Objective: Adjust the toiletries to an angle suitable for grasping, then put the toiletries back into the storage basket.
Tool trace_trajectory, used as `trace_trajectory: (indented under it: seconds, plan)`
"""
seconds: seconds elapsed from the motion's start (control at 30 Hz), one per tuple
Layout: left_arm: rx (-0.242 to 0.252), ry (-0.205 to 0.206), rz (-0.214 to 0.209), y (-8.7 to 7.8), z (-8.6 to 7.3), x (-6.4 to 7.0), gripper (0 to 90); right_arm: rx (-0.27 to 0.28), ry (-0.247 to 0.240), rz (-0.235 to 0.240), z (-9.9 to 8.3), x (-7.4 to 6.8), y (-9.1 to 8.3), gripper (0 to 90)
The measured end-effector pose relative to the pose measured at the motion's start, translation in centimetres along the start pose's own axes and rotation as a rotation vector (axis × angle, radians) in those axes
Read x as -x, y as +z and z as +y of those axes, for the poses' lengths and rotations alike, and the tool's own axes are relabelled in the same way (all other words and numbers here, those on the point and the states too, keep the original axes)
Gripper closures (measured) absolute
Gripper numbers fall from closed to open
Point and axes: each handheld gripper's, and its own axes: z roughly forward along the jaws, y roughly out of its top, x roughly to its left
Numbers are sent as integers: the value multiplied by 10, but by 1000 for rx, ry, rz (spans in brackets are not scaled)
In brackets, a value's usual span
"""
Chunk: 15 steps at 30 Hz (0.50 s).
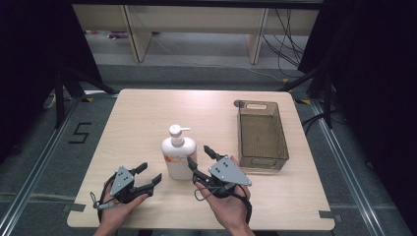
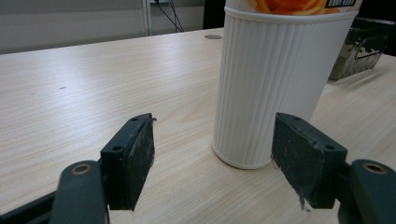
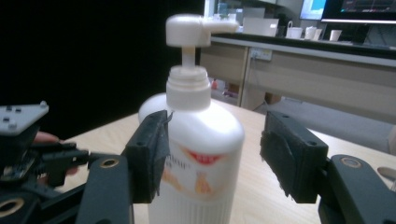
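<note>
Ribbed white plastic pump bottle [image 1: 178, 156] upright on pale woodgrain worktop [image 1: 147, 118]. Left tongs [image 1: 145, 176], right tongs [image 1: 198, 156] both gaping wide, empty, black pads scuffed.

pump bottle [image 1: 179, 156]: white plastic, slightly glossy, ribbed lower body
counter [image 1: 147, 123]: pale wood grain, smooth, matt
bin [image 1: 260, 135]: smoky see-through plastic
jaws: black, worn rough pads

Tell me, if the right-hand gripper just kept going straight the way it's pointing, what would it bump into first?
Most likely the pump bottle: it stands upright right ahead of the open right gripper, about between its jaws.
</note>
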Motion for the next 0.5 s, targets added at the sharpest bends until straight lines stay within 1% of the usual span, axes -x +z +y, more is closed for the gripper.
trace_trajectory:
  seconds: [0.03,0.07,0.13,0.17,0.2,0.23,0.27,0.3,0.33,0.37,0.4,0.43,0.47,0.5]
  plan:
    - [-1,3,1,0,0,0,292,0,-21,-17,2,0,1,431]
    - [-1,6,1,0,0,1,291,6,-25,-18,3,0,2,437]
    - [0,12,3,0,0,1,290,13,-22,-21,5,0,4,445]
    - [-2,11,5,0,0,2,290,-8,19,-26,5,-3,3,447]
    - [-3,12,8,0,0,2,290,7,-3,-28,5,-2,5,449]
    - [-4,12,9,0,0,2,290,-9,2,-41,6,-3,4,449]
    - [-3,12,11,0,0,2,289,-9,16,-35,6,-4,5,450]
    - [-2,11,12,0,0,2,288,-1,-4,-39,7,-4,7,452]
    - [-2,11,11,0,0,2,288,-1,-4,-39,7,-4,7,452]
    - [-3,12,11,0,0,2,288,11,-7,-32,8,-4,9,453]
    - [-2,11,11,0,0,2,288,-7,21,-39,9,-6,9,454]
    - [-1,11,11,0,0,2,288,5,-8,-44,9,-4,10,455]
    - [2,10,12,0,0,2,287,9,-14,-45,10,-4,12,456]
    - [5,9,13,0,0,2,286,2,1,-44,11,-6,13,457]
